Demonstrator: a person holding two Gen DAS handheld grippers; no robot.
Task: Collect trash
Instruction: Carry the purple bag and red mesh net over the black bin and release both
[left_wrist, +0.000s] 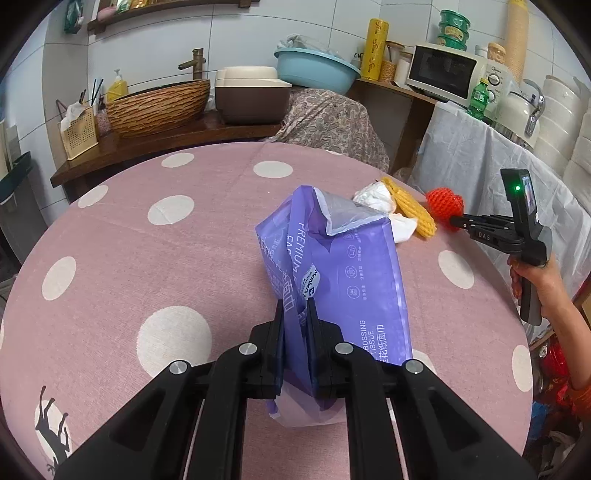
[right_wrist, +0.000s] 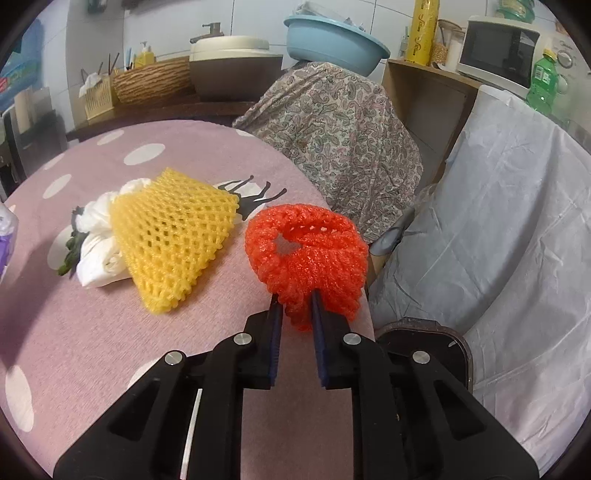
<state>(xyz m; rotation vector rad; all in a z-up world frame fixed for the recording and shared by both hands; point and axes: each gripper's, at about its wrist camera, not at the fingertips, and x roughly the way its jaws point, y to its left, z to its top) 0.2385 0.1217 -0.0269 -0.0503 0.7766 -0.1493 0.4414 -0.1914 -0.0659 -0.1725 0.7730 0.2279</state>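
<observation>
- Trash sits in two places: my left gripper (left_wrist: 296, 306) is clamped on the near edge of a purple tissue bag (left_wrist: 332, 266), and my right gripper (right_wrist: 295, 299) pinches a red foam net (right_wrist: 306, 251) between its fingers.
- Taking the purple tissue bag as my landmark, it stands upright near the middle of the table (left_wrist: 147, 240) with its torn top open.
- Just beyond the bag on its right lie a crumpled white tissue (left_wrist: 375, 197) and a yellow foam net (left_wrist: 410, 208), touching each other; the red foam net (left_wrist: 445, 201) is further right, near the table's edge.
- Only the left wrist view shows my right gripper (left_wrist: 452, 221) from outside, with my right hand (left_wrist: 535, 280) on its handle and a green light on its screen.
- Only the right wrist view shows the hole through the red net, and a dark green scrap (right_wrist: 72, 251) beside the white tissue (right_wrist: 99, 243), which lies partly under the yellow foam net (right_wrist: 173, 236).
- In that view the bag (right_wrist: 7, 236) is only a sliver at the left edge.
- Pink cloth with white dots and black horse silhouettes covers the round table.
- Behind the bag are a wooden counter, a wicker-look basin (left_wrist: 159, 105) under a brass tap, a blue plastic tub (left_wrist: 317, 70) and a white microwave (left_wrist: 447, 70); a paisley cloth (right_wrist: 332, 140) and a pale sheet (right_wrist: 498, 221) drape things to the right.
</observation>
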